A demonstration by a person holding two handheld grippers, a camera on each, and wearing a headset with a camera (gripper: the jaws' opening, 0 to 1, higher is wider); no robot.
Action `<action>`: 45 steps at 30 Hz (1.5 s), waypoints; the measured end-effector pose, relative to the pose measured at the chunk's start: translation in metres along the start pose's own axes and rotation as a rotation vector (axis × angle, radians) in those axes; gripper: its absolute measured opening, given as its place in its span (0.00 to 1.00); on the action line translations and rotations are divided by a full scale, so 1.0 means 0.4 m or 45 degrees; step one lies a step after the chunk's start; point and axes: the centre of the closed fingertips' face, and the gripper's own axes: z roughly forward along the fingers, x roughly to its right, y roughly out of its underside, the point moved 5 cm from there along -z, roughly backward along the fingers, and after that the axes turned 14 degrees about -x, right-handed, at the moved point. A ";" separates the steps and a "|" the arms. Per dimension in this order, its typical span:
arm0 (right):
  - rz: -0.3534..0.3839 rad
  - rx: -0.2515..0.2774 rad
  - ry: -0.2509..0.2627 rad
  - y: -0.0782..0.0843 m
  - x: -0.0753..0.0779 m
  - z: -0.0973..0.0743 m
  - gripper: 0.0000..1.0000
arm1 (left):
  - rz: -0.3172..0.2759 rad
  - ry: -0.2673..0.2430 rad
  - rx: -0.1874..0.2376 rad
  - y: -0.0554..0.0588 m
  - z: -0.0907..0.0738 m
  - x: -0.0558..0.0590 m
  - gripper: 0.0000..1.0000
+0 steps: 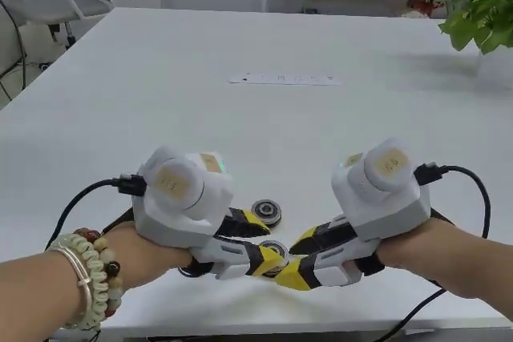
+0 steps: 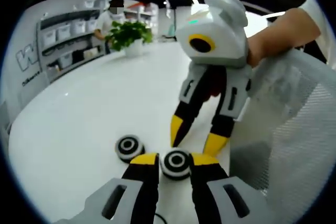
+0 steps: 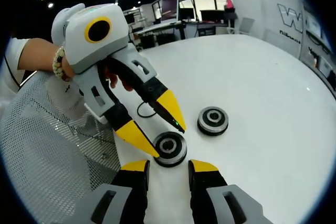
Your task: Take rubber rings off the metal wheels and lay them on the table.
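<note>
At the near edge of the white table [image 1: 321,118], a wrist with beaded bracelets [image 1: 90,278] sits farthest left in the head view, its hand around the left hand-held gripper [image 2: 176,160]. That hand-held gripper points rightward along the table, and its 2 yellow-tipped jaws are clenched on the near wheel [image 1: 273,251], 1 tip pressed against each side in the left gripper view. The near wheel lies flat on the table, with its dark rubber ring [image 3: 182,151] around the rim. Just beyond it, and clear of both hand-held grippers, the far wheel [image 1: 266,212] also lies flat, its own dark ring in place.

Right of the wheels, the right hand-held gripper [image 3: 169,167] points leftward, toward the left one. Its jaws are released and spread, with nothing between them. In the right gripper view the near wheel sits just ahead of its 2 tips, in line with the gap. A black cable [image 1: 473,182] loops from its body. A leafy plant [image 1: 481,6] stands at the far right corner.
</note>
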 end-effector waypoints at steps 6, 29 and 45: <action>0.000 0.005 0.009 -0.001 0.002 0.003 0.25 | 0.002 0.008 -0.003 0.004 0.008 0.004 0.19; -0.102 -0.019 0.054 0.006 0.008 -0.003 0.04 | -0.006 0.002 0.008 0.010 0.008 0.005 0.15; 0.398 -0.013 -0.055 0.012 0.029 -0.003 0.00 | -0.020 0.007 0.021 0.011 0.009 0.004 0.15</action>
